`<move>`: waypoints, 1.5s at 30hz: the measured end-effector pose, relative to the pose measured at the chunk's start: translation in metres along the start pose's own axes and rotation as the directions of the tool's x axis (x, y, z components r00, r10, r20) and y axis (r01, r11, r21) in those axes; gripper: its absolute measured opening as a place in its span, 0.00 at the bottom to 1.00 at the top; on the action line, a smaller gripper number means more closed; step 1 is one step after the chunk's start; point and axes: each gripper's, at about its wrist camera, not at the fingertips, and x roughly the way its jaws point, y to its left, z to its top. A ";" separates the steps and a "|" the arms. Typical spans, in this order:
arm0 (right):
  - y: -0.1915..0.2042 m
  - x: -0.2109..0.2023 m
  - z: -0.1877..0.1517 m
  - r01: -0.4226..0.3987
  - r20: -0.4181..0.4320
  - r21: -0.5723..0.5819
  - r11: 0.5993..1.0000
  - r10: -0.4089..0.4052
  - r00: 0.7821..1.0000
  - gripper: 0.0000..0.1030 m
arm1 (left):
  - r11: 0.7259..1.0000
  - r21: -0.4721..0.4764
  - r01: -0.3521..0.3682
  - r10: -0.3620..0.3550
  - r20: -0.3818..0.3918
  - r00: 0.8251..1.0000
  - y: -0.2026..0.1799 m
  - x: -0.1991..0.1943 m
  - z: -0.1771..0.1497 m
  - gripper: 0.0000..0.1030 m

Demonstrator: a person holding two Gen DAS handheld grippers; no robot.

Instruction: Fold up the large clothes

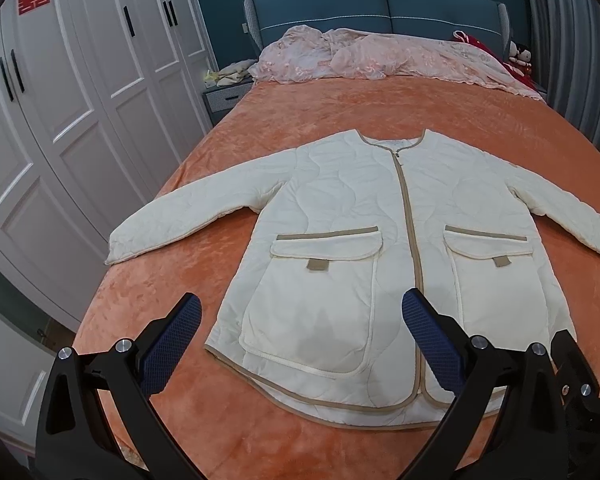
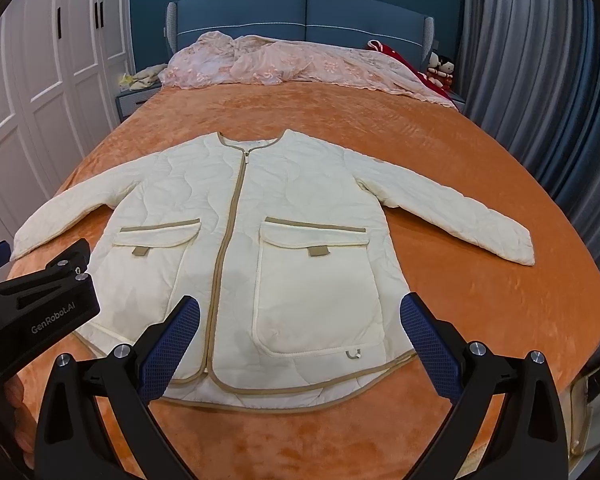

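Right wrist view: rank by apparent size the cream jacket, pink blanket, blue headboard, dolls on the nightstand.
1. cream jacket, nearest to the camera, which inflates it
2. pink blanket and blue headboard: look alike in extent, and the blanket hides the headboard's base, so unranked
3. dolls, smallest by far

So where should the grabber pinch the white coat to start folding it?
Probably at a sleeve cuff. The white coat lies flat, zipped, face up on the orange blanket, sleeves spread outward. The left gripper could come from the outer side, pinch the left cuff and swing it across the chest.
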 end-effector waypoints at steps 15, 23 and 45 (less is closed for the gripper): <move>-0.004 -0.003 0.003 0.001 0.005 0.007 1.000 -0.001 1.000 0.95 | 1.000 0.004 0.006 -0.006 -0.002 1.000 -0.001 -0.003 -0.001 0.95; -0.004 -0.003 0.003 0.001 0.005 0.009 1.000 -0.001 1.000 0.95 | 1.000 -0.002 0.001 -0.001 -0.003 1.000 0.001 -0.004 0.000 0.95; -0.003 -0.004 0.003 0.000 0.004 0.009 1.000 0.000 1.000 0.95 | 1.000 -0.008 -0.006 0.006 0.000 1.000 0.008 -0.006 0.000 0.95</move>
